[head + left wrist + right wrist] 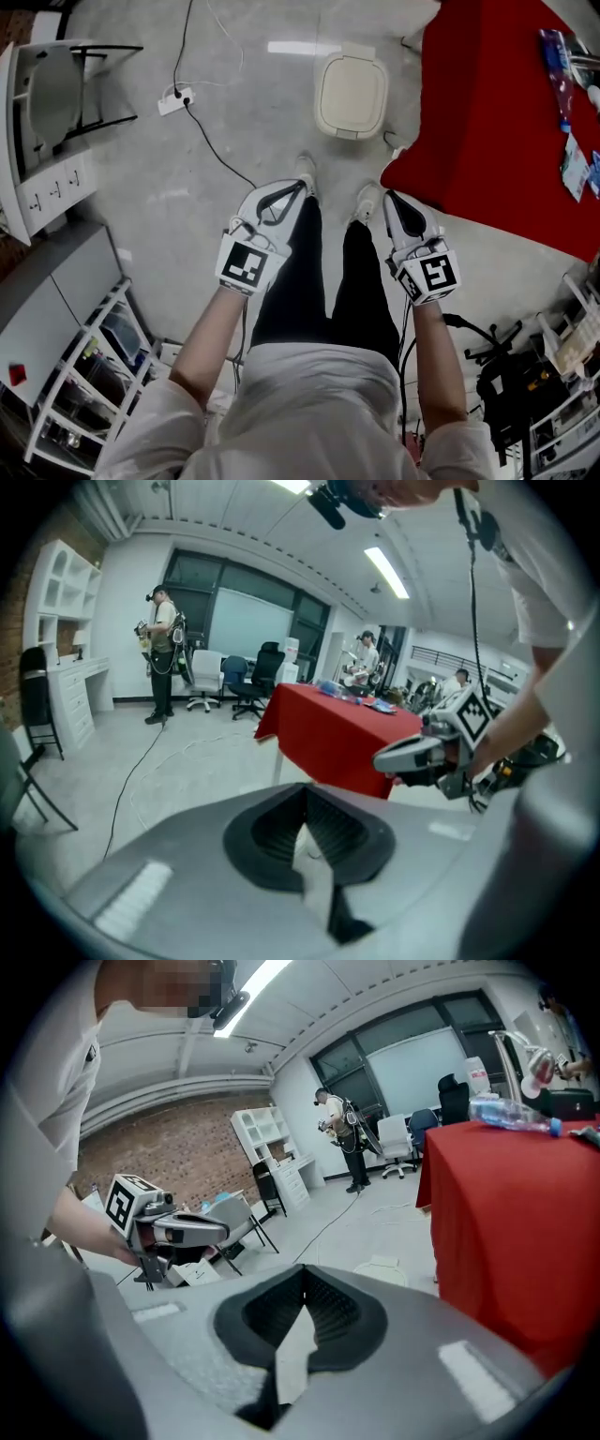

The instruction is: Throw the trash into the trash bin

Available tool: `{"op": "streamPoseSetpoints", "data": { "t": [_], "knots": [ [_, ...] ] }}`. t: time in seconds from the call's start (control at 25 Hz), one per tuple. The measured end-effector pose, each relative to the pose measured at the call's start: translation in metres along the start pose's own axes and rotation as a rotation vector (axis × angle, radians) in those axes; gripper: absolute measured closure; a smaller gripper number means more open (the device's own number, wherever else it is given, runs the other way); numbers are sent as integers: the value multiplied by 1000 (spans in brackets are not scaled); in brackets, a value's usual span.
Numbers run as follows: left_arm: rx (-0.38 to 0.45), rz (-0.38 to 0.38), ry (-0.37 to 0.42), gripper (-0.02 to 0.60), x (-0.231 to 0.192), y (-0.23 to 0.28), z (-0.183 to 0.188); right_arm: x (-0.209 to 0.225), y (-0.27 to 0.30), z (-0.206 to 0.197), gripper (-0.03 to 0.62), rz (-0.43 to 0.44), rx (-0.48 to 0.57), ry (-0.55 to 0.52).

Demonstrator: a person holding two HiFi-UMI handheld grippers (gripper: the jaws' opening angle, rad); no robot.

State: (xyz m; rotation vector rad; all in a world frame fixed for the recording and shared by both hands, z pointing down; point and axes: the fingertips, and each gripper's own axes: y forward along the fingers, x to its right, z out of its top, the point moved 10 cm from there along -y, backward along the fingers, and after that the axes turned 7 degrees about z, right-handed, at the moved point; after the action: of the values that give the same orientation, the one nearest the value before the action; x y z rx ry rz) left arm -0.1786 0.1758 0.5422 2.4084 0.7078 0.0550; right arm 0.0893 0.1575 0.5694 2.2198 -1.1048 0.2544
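Note:
A cream trash bin (352,94) with its lid down stands on the grey floor, ahead of the person's feet. It also shows low and small in the right gripper view, as a pale bin (382,1267) beside the red table (516,1232). Trash lies on the red table (497,122): blue wrappers (559,56) and a plastic bottle (511,1115). My left gripper (302,185) and right gripper (388,197) hang side by side over the legs, both pointing at the bin. Each has its jaws shut with nothing between them. In the left gripper view the left gripper (305,791) sees the right gripper (384,758) alongside.
A black folding chair (56,89) and a white cabinet (47,187) stand at the left. A power strip (175,99) with a black cable lies on the floor. White wire shelves (84,375) are at the lower left. A person (161,653) and office chairs (248,682) are far back.

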Motion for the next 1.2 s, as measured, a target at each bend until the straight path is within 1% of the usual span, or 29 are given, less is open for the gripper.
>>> {"op": "streamPoseSetpoints", "data": {
  "t": [0.12,0.16,0.28,0.32,0.52,0.76,0.92,1.04,1.2],
  "knots": [
    [2,-14,22,578,-16,19,-20,11,30,-18,594,-4,-11,18],
    [-5,-11,12,578,-21,24,-26,15,39,-25,594,-6,-13,27],
    [-41,22,-87,579,-31,37,-42,26,63,-45,594,-12,-22,50],
    [-48,28,-102,579,-36,42,-47,30,71,-51,594,-14,-27,55],
    [-80,46,-123,580,-58,64,-85,52,113,-87,594,-25,-55,67],
    [-113,59,-151,580,-71,86,-124,78,158,-137,594,-30,-92,84],
    [-168,69,-177,578,-80,97,-152,91,180,-163,594,-35,-133,101],
    [-177,89,-184,578,-88,107,-168,106,197,-181,594,-54,-161,96],
    [-170,107,-196,578,-92,111,-185,118,218,-208,594,-109,-196,129]
  ]
}}
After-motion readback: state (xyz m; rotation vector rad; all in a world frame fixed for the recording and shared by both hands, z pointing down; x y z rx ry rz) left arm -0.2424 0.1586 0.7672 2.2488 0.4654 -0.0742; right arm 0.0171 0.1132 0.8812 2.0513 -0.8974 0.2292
